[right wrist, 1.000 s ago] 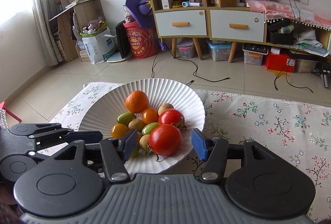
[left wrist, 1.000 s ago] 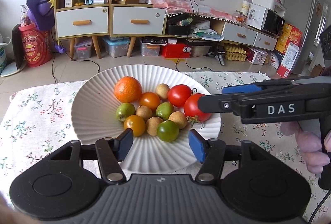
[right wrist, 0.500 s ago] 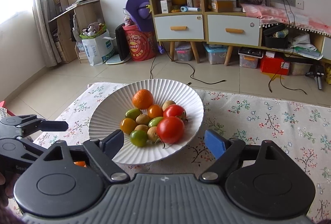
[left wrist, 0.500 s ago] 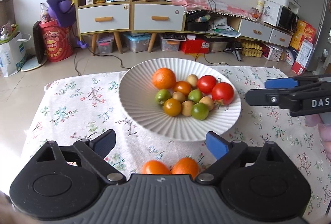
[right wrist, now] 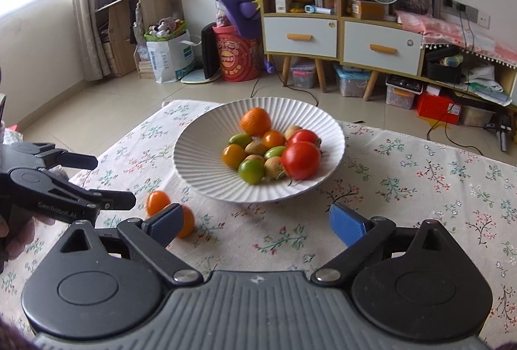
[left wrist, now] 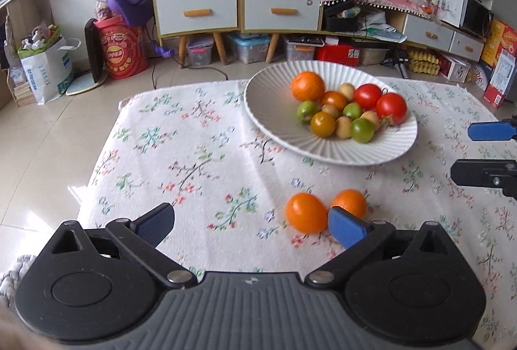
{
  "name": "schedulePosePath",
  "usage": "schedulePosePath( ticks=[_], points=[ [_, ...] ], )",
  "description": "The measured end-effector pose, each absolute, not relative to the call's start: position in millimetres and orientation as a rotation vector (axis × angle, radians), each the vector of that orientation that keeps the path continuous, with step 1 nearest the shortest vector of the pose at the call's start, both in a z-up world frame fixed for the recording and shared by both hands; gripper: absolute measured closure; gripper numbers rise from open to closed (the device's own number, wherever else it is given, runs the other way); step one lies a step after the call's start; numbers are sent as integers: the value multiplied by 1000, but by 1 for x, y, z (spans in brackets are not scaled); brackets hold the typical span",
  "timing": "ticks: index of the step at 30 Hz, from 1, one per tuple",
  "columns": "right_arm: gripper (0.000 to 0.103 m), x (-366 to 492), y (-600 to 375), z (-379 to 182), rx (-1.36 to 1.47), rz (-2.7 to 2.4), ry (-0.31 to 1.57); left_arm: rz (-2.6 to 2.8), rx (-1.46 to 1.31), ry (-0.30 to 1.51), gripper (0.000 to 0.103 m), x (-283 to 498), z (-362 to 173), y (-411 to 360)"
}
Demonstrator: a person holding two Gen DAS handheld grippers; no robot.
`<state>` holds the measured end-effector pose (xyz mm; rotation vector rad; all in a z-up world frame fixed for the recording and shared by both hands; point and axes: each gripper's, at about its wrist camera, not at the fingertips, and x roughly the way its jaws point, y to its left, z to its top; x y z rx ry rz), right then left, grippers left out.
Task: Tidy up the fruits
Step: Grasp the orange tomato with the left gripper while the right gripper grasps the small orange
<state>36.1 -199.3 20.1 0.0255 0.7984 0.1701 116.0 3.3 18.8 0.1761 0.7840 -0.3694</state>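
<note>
Oranges [left wrist: 305, 212] beside left tool [left wrist: 248, 225].

Right orange fruit [left wrist: 350, 203]: lower part hidden behind the left gripper's blue pad [left wrist: 344, 225]. Right gripper [left wrist: 484, 153]: cut off by the frame's right edge. Shelf box labels [right wrist: 281, 1]: too small to read. Small brown fruits [right wrist: 255, 148]: kind unclear.

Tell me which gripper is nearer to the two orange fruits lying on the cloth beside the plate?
Left. The left gripper hangs open just beside the two orange fruits, one pad in front of them. The right gripper, open too, faces the plate, fruits at its left.
</note>
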Motion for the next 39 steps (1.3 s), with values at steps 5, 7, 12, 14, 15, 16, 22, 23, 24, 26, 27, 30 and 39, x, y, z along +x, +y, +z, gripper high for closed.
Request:
schedulePosePath(
  ticks=[5,7,12,14,15,16,22,23,24,26,27,30,39],
  points=[
    [7,30,-189,14,-8,202,815,-356,208,809,3,114,6,11],
    [7,30,-187,12,-18,210,821,-355,213,811,3,113,2,13],
    [7,29,-181,4,-29,211,842,-387,215,796,3,112,-8,11],
    [7,29,-180,0,-33,207,853,-403,227,788,3,113,-13,8],
    [7,29,-178,-2,-34,207,859,-409,232,786,3,113,-14,7],
    [7,29,-178,-3,-36,207,863,-419,235,784,3,113,-16,6],
    [7,31,-175,-10,-50,203,885,-483,237,755,7,113,-18,-4],
    [7,31,-174,-11,-49,202,888,-495,239,750,8,114,-18,-5],
    [7,31,-174,-11,-47,202,889,-506,241,746,11,114,-18,-7],
    [7,31,-172,-11,-43,206,891,-525,240,739,18,115,-17,-9],
    [7,31,-172,-10,-42,207,890,-534,238,736,22,115,-17,-10],
    [7,33,-170,-9,-40,212,889,-552,239,727,30,116,-16,-13],
    [7,36,-167,-12,-41,214,901,-580,235,713,62,117,-14,-16]
  ],
)
